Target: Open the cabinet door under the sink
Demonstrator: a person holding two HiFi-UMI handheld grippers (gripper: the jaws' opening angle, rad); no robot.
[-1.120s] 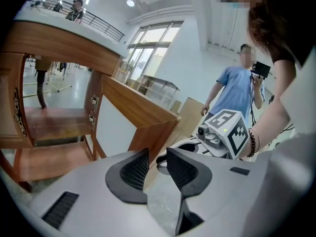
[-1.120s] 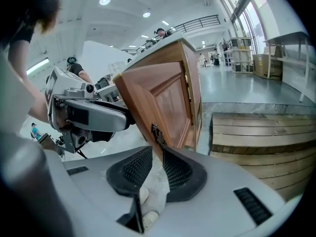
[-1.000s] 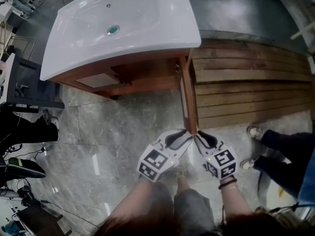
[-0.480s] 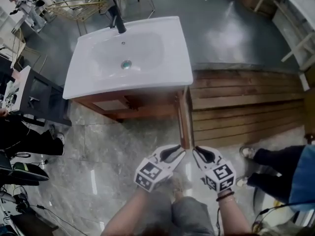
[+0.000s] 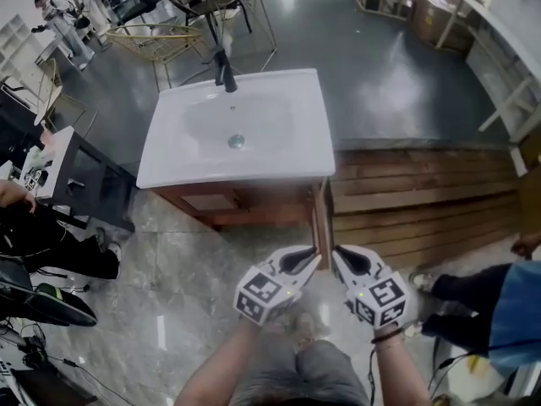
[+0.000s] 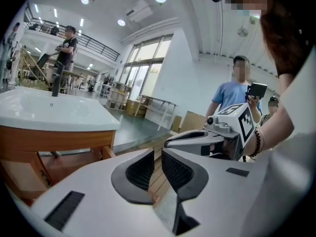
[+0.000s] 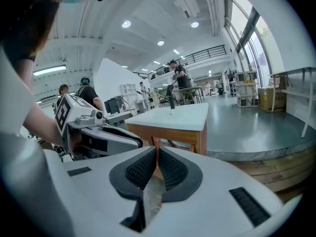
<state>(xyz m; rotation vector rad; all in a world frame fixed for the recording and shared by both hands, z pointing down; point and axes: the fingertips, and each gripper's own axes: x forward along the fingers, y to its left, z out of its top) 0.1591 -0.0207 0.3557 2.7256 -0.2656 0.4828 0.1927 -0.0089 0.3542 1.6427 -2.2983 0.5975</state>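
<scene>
on the grey floor [image 5: 186,277] a white sink [image 5: 296,155] is carried by a wooden cabinet [image 5: 254,200], with the door [image 5: 322,222] swung out from its right front corner. the left gripper [image 5: 314,256] and right gripper [image 5: 338,256] are held near the door's free edge, seemingly clear of it. both pairs of jaws have just been closing to narrow slits, with nothing gripped.

At lower centre the right tongs [image 7: 157,152] have just been closing to a thin empty slit, left tongs [image 7: 136,142] at their left, the sink cabinet [image 7: 170,134] behind.
</scene>
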